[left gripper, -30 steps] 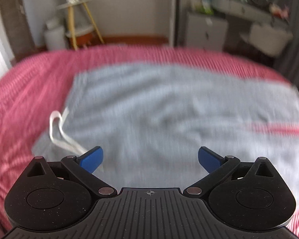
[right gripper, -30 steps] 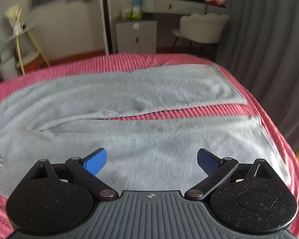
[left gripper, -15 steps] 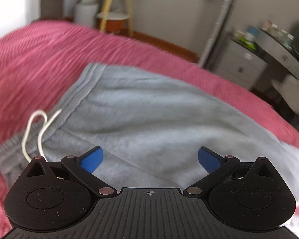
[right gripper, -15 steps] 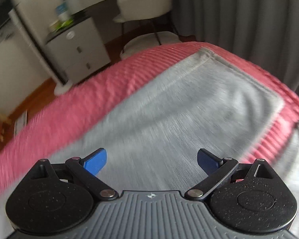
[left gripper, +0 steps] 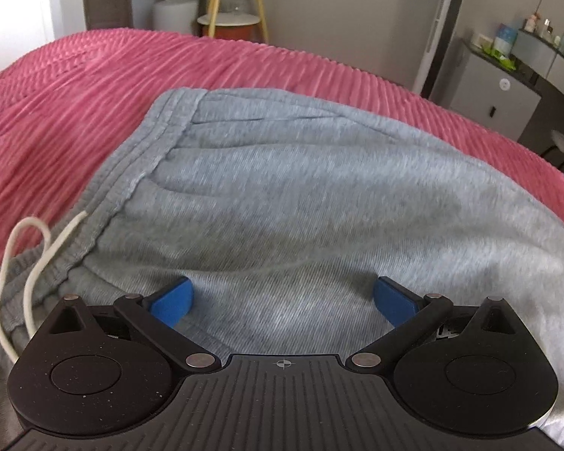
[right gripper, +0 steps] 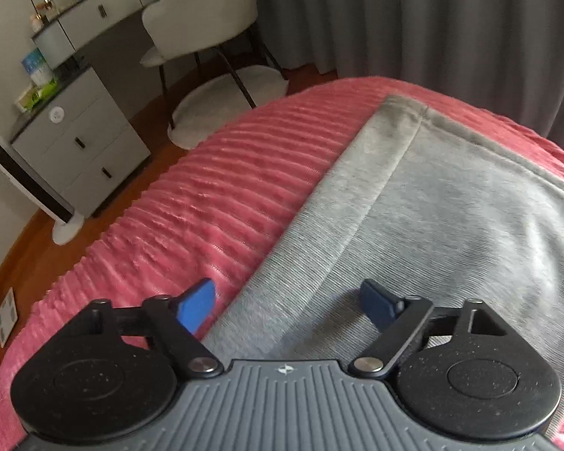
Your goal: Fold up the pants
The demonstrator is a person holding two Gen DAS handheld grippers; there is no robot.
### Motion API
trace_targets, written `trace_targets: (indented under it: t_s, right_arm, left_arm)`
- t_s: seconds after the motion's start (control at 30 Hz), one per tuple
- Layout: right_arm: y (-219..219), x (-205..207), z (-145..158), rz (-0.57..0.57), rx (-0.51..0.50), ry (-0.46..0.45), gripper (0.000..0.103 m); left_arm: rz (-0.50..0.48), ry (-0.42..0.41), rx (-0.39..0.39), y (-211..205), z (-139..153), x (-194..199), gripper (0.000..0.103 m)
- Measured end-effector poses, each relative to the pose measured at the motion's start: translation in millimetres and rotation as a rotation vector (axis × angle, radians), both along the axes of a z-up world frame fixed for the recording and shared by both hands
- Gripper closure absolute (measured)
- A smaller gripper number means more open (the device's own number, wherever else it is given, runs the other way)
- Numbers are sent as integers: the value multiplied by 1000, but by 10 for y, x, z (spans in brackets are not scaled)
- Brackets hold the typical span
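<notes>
Grey sweatpants (left gripper: pixel 300 195) lie flat on a pink ribbed bedspread (left gripper: pixel 64 105). In the left wrist view the waistband (left gripper: pixel 131 173) runs up the left side, with a white drawstring (left gripper: pixel 22 263) looped beside it. My left gripper (left gripper: pixel 282 297) is open, low over the hip area just right of the waistband. In the right wrist view a pant leg (right gripper: pixel 432 225) ends in a hem (right gripper: pixel 470 139) near the far bed corner. My right gripper (right gripper: pixel 287 300) is open over the leg's left edge, its left finger above the bedspread (right gripper: pixel 206 203).
A grey drawer cabinet (right gripper: pixel 79 146), a white chair (right gripper: pixel 195 26) on a round rug and a grey curtain (right gripper: pixel 432 30) stand beyond the bed. A yellow-legged side table (left gripper: pixel 231 18) and a dresser (left gripper: pixel 500 94) stand past the bed's far side.
Both grippers have swung outward and lower: the left toward the waistband end, the right toward the far leg's hem and outer edge. Both have stayed open.
</notes>
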State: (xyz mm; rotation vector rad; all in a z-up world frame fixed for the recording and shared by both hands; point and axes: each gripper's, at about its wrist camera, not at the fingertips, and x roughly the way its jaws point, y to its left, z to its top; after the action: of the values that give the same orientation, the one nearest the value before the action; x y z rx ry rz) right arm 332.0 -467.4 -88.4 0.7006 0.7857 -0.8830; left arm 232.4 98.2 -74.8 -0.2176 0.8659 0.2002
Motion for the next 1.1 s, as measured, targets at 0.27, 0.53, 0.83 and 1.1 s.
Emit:
trace_targets:
  t_s: [0.27, 0.53, 0.83, 1.1]
  right_arm:
    - [93, 202, -156, 97, -116, 158, 24]
    - [-42, -528, 239, 76, -33, -100, 96]
    - [725, -3095, 806, 16, -184, -525, 96]
    - [912, -4059, -285, -168, 77, -416, 96]
  left_arm:
    - [-4, 6, -12, 47, -33, 64, 0]
    - [-58, 13, 3, 83, 25, 23, 0]
    - [-33, -117, -186, 507, 427, -253, 0]
    - [-72, -89, -348, 706, 576, -93, 0]
